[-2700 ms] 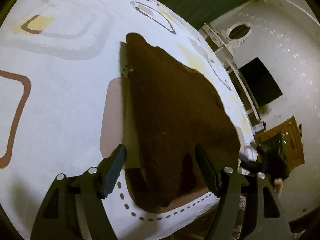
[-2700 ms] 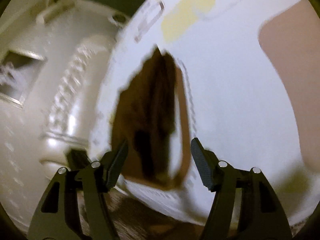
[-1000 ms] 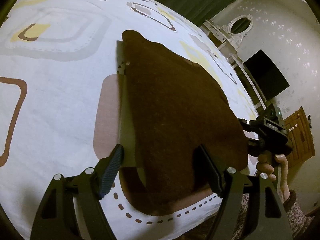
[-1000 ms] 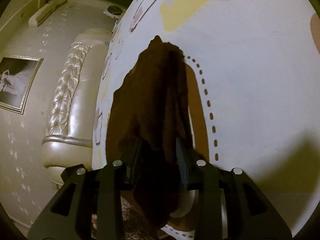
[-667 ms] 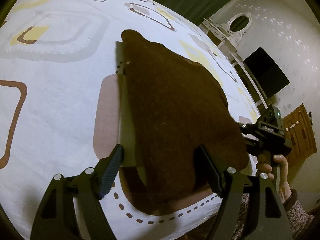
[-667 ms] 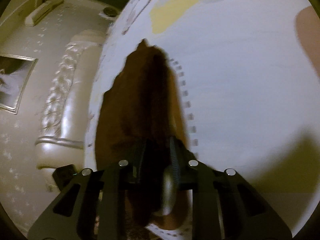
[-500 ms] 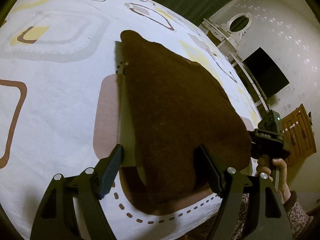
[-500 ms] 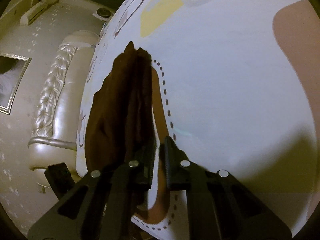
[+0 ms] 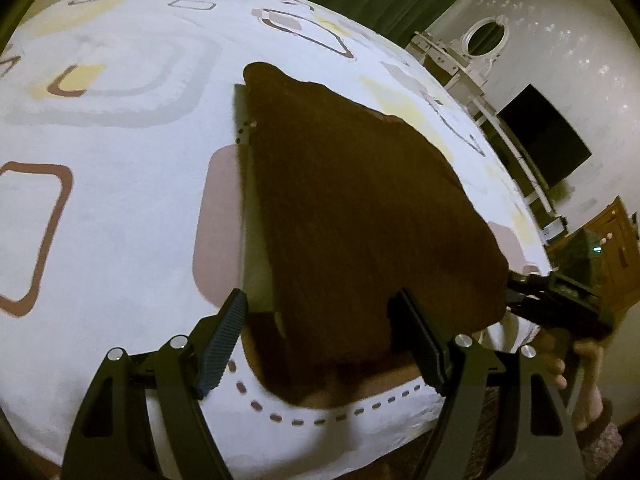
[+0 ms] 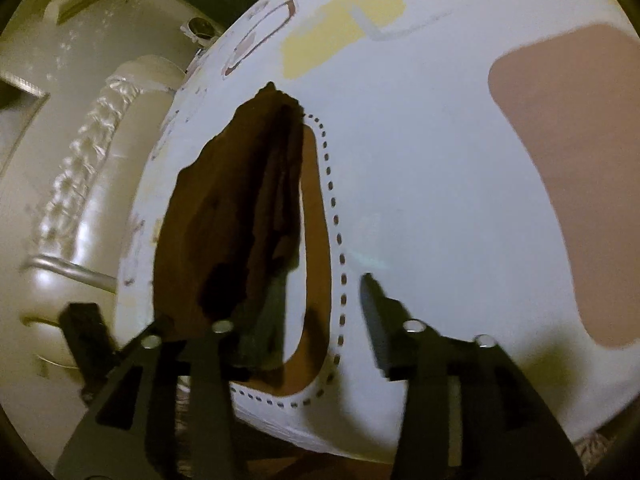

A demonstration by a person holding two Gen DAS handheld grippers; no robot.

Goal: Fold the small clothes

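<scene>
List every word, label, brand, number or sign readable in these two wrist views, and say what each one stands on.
None: no readable text in either view.
The bedsheet carries only printed shapes and dashed outlines, no letters.
The brown garment shows no tag or label.
The dark screen by the wall is blank.
The right gripper shows a small green light, no marking legible.

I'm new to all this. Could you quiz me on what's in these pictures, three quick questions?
1. True or false: the left gripper is clamped on the brown cloth.
2. What does the cloth lie on: A) a wooden floor, B) a patterned sheet, C) a chair?
3. Fill in: the right gripper's jaws are ____.

Key: 1. False, it stands open over the cloth's near edge. 2. B. 3. Opening, with nothing pinched between them.
</scene>
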